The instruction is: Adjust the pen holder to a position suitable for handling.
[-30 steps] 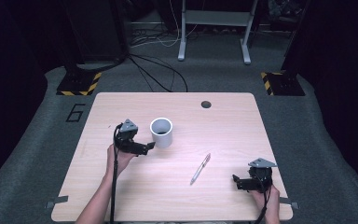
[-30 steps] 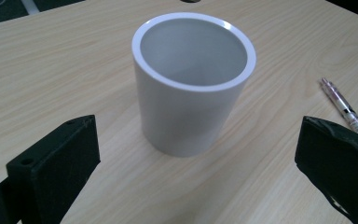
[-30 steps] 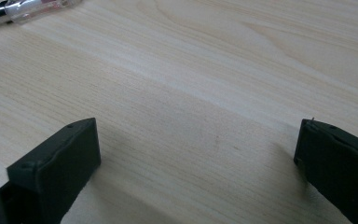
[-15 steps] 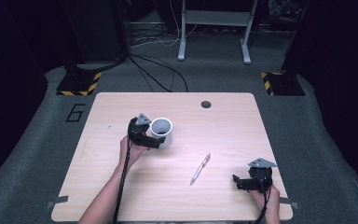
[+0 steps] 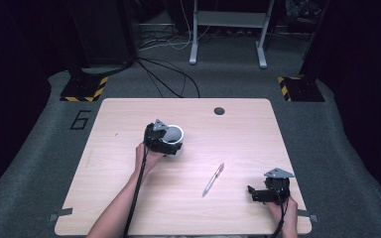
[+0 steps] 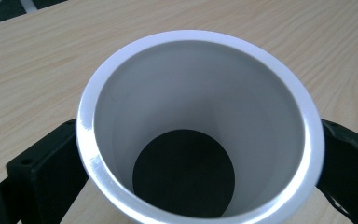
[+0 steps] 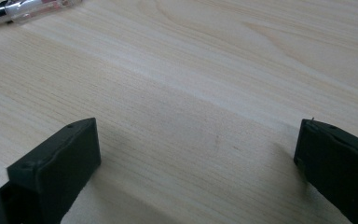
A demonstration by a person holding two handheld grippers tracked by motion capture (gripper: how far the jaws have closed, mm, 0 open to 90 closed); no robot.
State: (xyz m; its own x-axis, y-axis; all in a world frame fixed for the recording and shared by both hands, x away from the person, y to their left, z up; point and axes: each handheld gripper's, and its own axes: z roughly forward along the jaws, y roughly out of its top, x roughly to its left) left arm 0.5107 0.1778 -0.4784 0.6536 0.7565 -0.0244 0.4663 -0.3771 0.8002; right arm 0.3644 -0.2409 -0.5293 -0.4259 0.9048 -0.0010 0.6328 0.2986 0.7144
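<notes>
A white cup (image 5: 177, 134) with a dark bottom stands upright left of the table's middle. My left gripper (image 5: 171, 145) reaches around it from the near left. In the left gripper view the cup (image 6: 200, 93) stands between the black fingers (image 6: 42, 172), which are spread wide at either side of its wall, and I look down into it. A clear and silver pen (image 5: 213, 179) lies slantwise on the wood right of centre. My right gripper (image 5: 252, 193) rests near the front right corner, open with bare wood between its fingers (image 7: 56, 163). The pen's end (image 7: 32, 10) shows at the upper left of that view.
The light wooden table (image 5: 129, 198) has a round dark hole (image 5: 219, 110) near its far edge. Beyond it, black cables (image 5: 168, 74) run over the grey floor, where a metal stand's legs (image 5: 193, 49) rest. Yellow and black striped blocks (image 5: 84, 91) sit at both far corners.
My left gripper has moved right and away from me, from beside the cup to around it. The right gripper and the pen have stayed put.
</notes>
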